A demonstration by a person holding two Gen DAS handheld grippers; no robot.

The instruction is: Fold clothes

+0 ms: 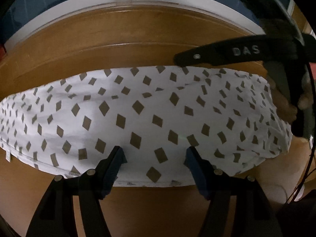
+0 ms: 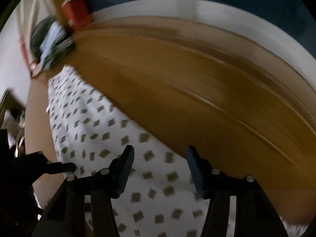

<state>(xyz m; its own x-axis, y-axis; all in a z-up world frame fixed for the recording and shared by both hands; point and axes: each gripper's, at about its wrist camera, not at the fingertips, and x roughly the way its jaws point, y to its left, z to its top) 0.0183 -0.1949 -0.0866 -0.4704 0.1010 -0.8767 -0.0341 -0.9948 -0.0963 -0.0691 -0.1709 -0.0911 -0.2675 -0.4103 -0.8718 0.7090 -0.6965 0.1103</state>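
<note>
A white cloth with grey diamond marks (image 1: 138,114) lies folded into a long band across the brown table (image 1: 128,33). My left gripper (image 1: 156,154) hovers open over the cloth's near hem, nothing between its fingers. In the left wrist view, the right gripper (image 1: 178,58) reaches in from the right above the cloth's far edge, held by a hand (image 1: 286,108). In the right wrist view, the same cloth (image 2: 94,130) runs away to the left, and my right gripper (image 2: 160,154) stands open over it near the far edge. The left gripper's finger (image 2: 65,166) shows at the lower left.
A pile of other clothes (image 2: 51,45) and a red object (image 2: 77,11) sit at the table's far left end. A white ledge (image 1: 79,2) borders the table behind. Cables (image 1: 308,167) hang at the right. Bare brown tabletop (image 2: 197,90) stretches beyond the cloth.
</note>
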